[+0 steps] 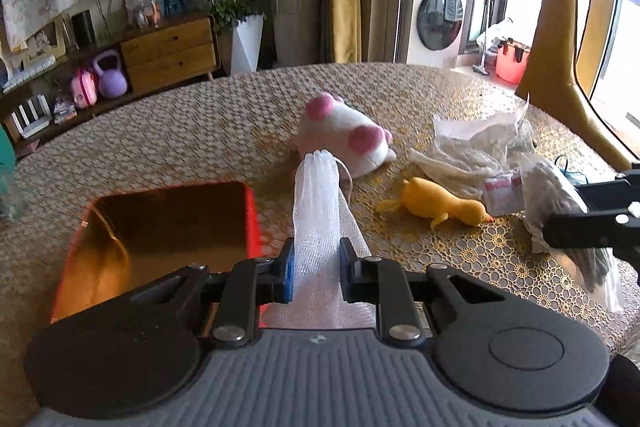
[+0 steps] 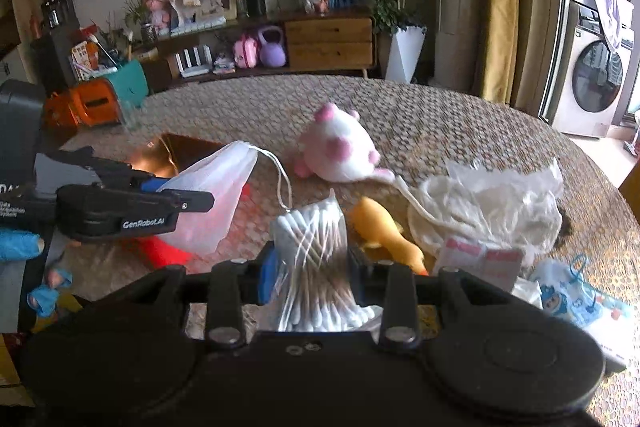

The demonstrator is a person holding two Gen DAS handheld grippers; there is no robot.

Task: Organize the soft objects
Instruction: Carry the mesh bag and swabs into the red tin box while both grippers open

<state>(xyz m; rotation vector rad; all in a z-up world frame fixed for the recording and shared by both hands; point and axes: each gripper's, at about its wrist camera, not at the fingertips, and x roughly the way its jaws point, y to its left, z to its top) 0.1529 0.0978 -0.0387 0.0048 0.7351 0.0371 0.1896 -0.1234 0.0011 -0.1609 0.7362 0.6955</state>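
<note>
The left tongs (image 1: 316, 259) are clenched on a white mesh drawstring pouch (image 1: 318, 211). It is thin, see-through netting, gathered at its far end, where a pale cord (image 2: 280, 179) loops out and hangs down. The pouch stands up between the blue pads, lifted off the table (image 1: 180, 131). Just left of these tongs and below them sits a red tray (image 1: 160, 227) with a shiny gold inside.

The right tongs (image 2: 310, 267) are clenched on a clear packet of cotton swabs (image 2: 312, 259): white tips at both ends, wooden sticks crossing in the middle, the wrap pinched at its waist. This packet is also held above the table, to the right of the pouch.

Ahead of both tongs lies a white plush toy with pink spots (image 1: 344, 135), on its side. Nearer, just right of the left tongs, a yellow rubber duck (image 1: 436, 205) lies flat. Further right sits a heap of white netting and crumpled clear plastic (image 1: 476, 143), with a small red-and-white packet (image 1: 502, 193) against it. By the right tongs' right side lies a small blue cartoon-print bag (image 2: 576, 301).
</note>
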